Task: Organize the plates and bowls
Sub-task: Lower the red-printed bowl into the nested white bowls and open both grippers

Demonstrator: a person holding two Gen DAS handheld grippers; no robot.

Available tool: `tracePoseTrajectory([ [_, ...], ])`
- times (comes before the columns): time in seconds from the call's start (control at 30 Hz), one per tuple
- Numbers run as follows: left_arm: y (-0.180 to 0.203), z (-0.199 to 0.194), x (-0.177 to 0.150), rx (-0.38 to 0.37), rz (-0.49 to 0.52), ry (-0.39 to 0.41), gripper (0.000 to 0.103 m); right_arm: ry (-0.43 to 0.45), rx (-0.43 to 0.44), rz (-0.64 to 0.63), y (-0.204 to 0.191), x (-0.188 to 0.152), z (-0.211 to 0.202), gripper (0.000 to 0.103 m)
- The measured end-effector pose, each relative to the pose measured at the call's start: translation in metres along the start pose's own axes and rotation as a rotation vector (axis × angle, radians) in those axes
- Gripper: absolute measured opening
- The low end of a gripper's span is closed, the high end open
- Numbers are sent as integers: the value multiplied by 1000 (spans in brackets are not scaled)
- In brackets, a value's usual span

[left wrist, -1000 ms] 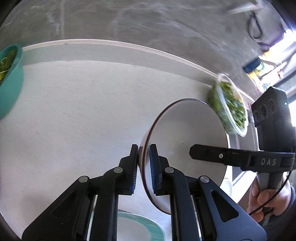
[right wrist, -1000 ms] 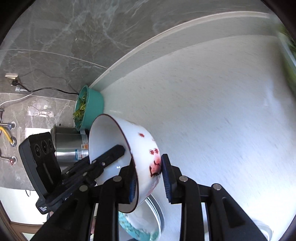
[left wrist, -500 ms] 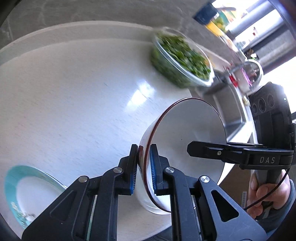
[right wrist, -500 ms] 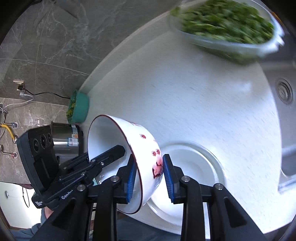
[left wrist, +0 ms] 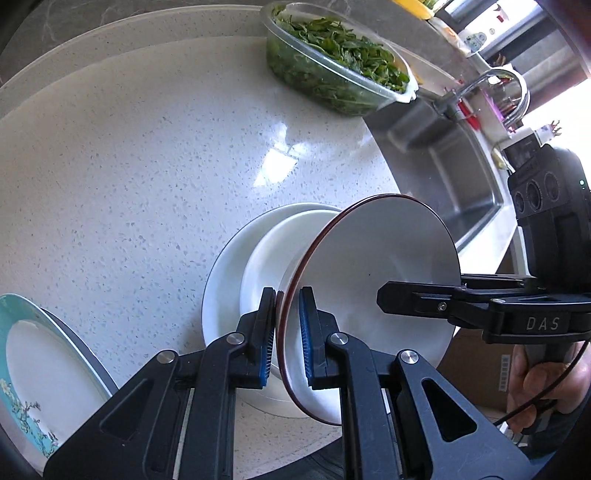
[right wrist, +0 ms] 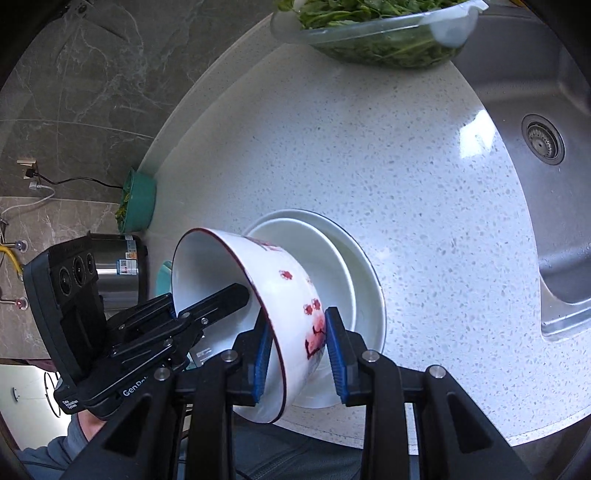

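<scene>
A white bowl with a red rim and red flowers (left wrist: 373, 266) (right wrist: 291, 291) is held tilted between both grippers. My left gripper (left wrist: 287, 328) is shut on its rim on one side. My right gripper (right wrist: 295, 347) is shut on its wall on the opposite side. The bowl hangs just above a plain white bowl (left wrist: 269, 251) (right wrist: 332, 266) that sits on a white plate (left wrist: 221, 280) (right wrist: 369, 280) near the counter's front edge. A teal-rimmed plate (left wrist: 33, 354) lies at the left.
A clear glass dish of greens (left wrist: 332, 62) (right wrist: 376, 33) stands at the back beside the steel sink (left wrist: 454, 173) (right wrist: 546, 147). A teal bowl of greens (right wrist: 138, 205) and a steel pot (right wrist: 114, 269) stand at the far left by the wall.
Both grippers have carried the flowered bowl to the right, from over the teal plate to over the white bowl and plate, and lowered it close to them.
</scene>
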State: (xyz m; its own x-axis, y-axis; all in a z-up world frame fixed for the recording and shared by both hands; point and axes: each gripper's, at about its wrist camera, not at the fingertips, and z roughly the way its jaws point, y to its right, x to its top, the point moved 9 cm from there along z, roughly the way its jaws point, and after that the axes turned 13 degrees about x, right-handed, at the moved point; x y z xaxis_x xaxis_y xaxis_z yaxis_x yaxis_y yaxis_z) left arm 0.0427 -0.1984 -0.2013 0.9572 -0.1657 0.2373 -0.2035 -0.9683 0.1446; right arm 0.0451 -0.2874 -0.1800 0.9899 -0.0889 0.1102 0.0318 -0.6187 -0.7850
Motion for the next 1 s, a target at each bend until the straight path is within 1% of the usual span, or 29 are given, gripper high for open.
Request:
tracePoseTrajectory([
  [0.03, 8, 9, 6, 10, 4, -2, 10, -4, -4, -1, 2, -1, 0, 33],
  [0.17, 14, 28, 12, 25, -1, -7, 10, -14, -16, -4, 8, -1, 4, 32],
  [0.3, 14, 30, 16, 28, 1, 3, 10, -21, -28, -17, 10, -2, 4, 32],
  [0.4, 12, 30, 16, 28, 0, 2, 10, -16, -20, -11, 10, -1, 0, 32],
  [0.77, 7, 25, 14, 17, 2, 5, 10, -4, -65, -40, 11, 0, -11, 32],
  [0.93, 7, 25, 14, 10, 5, 7, 10, -21, -154, -108, 6, -1, -10, 31],
  [1.0, 7, 24, 14, 4, 1, 6, 10, -31, -208, -164, 2, 0, -8, 31],
])
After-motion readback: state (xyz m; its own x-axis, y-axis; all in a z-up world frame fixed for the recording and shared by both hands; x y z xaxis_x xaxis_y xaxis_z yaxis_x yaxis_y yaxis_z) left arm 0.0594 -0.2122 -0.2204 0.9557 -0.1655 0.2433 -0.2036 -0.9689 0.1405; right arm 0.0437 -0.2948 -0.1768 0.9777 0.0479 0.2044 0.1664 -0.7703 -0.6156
